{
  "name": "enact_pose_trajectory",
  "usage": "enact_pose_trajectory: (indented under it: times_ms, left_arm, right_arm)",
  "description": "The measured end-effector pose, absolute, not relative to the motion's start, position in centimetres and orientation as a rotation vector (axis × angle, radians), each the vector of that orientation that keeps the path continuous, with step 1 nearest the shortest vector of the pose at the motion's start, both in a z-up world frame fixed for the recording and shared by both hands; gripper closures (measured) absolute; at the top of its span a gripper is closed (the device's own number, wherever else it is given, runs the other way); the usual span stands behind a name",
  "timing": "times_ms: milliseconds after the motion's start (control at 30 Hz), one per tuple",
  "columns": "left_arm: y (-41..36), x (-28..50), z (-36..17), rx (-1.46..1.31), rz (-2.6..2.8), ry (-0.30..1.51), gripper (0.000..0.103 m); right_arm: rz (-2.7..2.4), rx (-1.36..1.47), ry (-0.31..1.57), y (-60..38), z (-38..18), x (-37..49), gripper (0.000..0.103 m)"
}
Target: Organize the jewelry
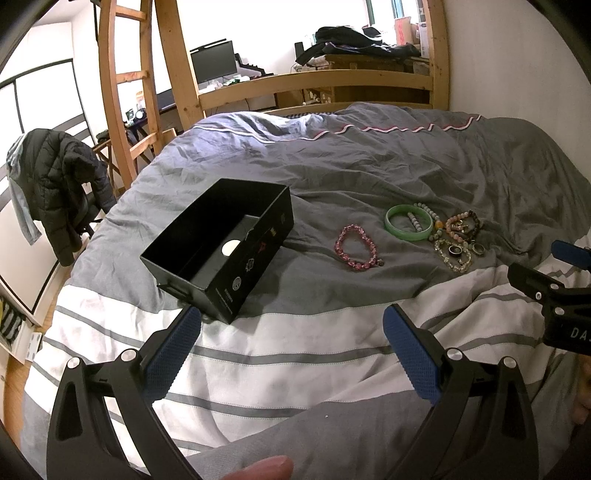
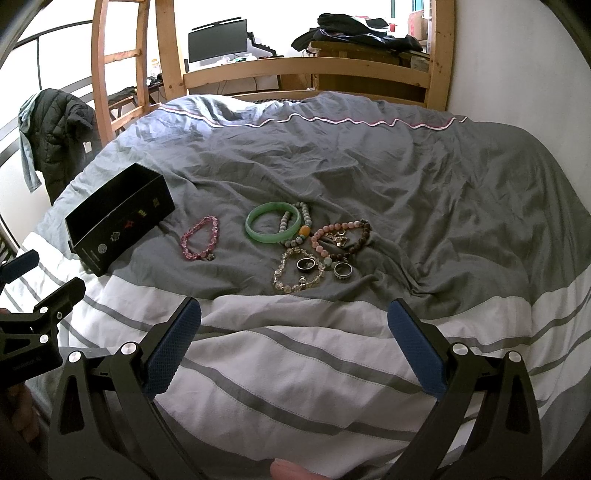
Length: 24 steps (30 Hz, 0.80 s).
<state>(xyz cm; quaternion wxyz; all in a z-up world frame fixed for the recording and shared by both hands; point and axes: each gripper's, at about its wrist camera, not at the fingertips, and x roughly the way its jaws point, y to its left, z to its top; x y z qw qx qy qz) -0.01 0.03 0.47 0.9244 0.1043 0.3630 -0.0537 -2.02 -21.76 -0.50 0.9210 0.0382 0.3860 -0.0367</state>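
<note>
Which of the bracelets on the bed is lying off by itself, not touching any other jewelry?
The pink beaded bracelet, lying alone between the black box and the green bangle. The other bracelets overlap in a pile to the right.

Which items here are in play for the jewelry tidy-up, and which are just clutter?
In play:
black box
pink bead bracelet
green bangle
clear bead bracelet
two rings
brown bead bracelet

Clutter:
striped duvet
puffer jacket
monitor
clothes pile
</note>
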Motion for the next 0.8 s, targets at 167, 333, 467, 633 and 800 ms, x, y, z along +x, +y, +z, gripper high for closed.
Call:
enact_pose_trajectory:
  times_ms: [167, 333, 467, 633, 800]
  left_arm:
    - [0.0, 0.0, 0.5, 0.218, -0.111, 0.747, 0.006]
    - [-0.4, 0.0, 0.1, 0.211, -0.128, 0.758, 0.006]
    - [-0.8, 0.6, -0.1, 0.189, -0.163, 0.774, 0.006]
    - [-1.9, 2.4, -1.1, 0.181, -0.194, 0.799, 0.006]
    - [-3.3, 4.5, -2.0, 0.19, -0.242, 0.816, 0.006]
  right_arm:
    - [-0.075, 0.079, 0.793, -21.8, -0.5, -2.0, 0.003]
    - [-0.078, 0.08, 0.795, -21.6, -0.7, -2.1, 0.003]
    - [-0.075, 0.078, 0.787, -21.7, -0.6, -1.9, 0.003]
    - [-0.085, 0.062, 0.77, -22.1, -0.8, -0.1, 0.003]
    - [-0.084, 0.069, 0.776, -22.8, -1.4, 1.4, 0.003]
